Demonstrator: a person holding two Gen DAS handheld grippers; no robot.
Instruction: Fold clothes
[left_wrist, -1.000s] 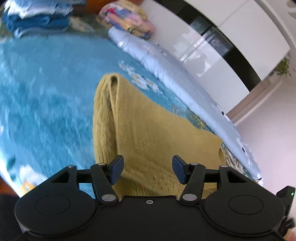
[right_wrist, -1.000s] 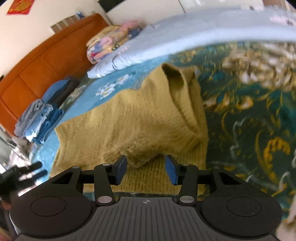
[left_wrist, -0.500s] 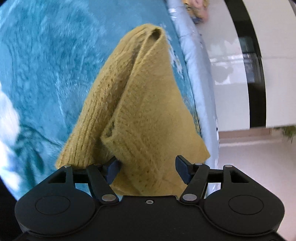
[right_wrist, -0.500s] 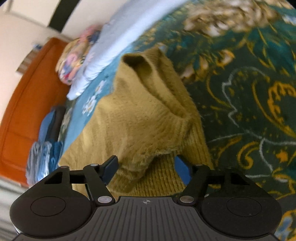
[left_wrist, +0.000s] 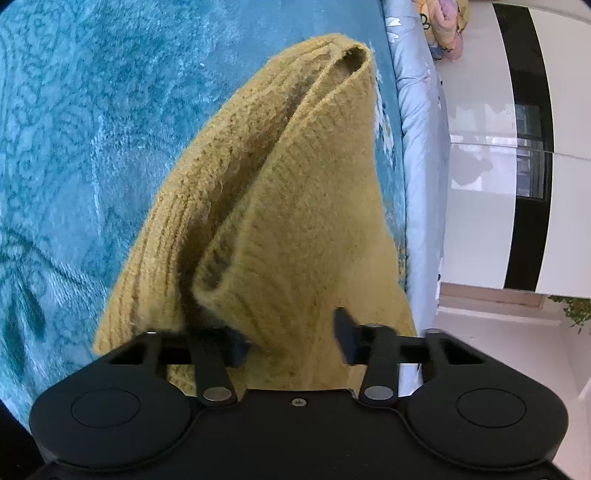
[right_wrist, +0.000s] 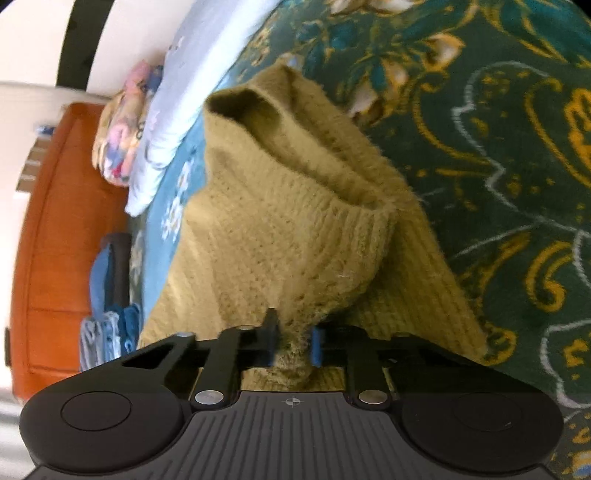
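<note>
The right tool (right_wrist: 293, 345) has its two blue-padded fingers (right_wrist: 316, 346) drawn close together, pinching a tuft of the mustard knit sweater (right_wrist: 280, 236) between them; the fabric bulges out above and below the pads. From that pinch the sweater rises toward 12 o'clock in the right wrist view, a ribbed cuff or hem folded over at about 1 o'clock and an open tube of knit at 11 o'clock.

The left tool (left_wrist: 291, 341) stands spread wide. The sweater (left_wrist: 295, 206) fills the gap between its fingers, and a folded corner of knit hangs down against the left finger (left_wrist: 232, 345), partly covering it; the right finger is blurred and sits at the cloth's edge. Whether either pad presses the fabric cannot be told.

The sweater lies on a bed with a teal patterned cover (left_wrist: 74, 140), plain plush teal at 9 to 11 o'clock in the left view, and dark green with gold and white scrollwork (right_wrist: 517, 147) from 1 to 4 o'clock in the right view. A pale blue rolled quilt (left_wrist: 421, 155) runs along the bed's far edge at 1 to 3 o'clock in the left view, with a floral pillow (right_wrist: 118, 147) beyond it. An orange wooden headboard (right_wrist: 48, 240) stands at 9 o'clock in the right view, and a stack of folded blue clothes (right_wrist: 107, 314) rests beside it at 8 o'clock. Glossy white wardrobe doors (left_wrist: 480, 184) with a black stripe stand past the bed at 2 o'clock in the left view.

Open cover spreads to the left of the sweater in the left view and to its right in the right view.
</note>
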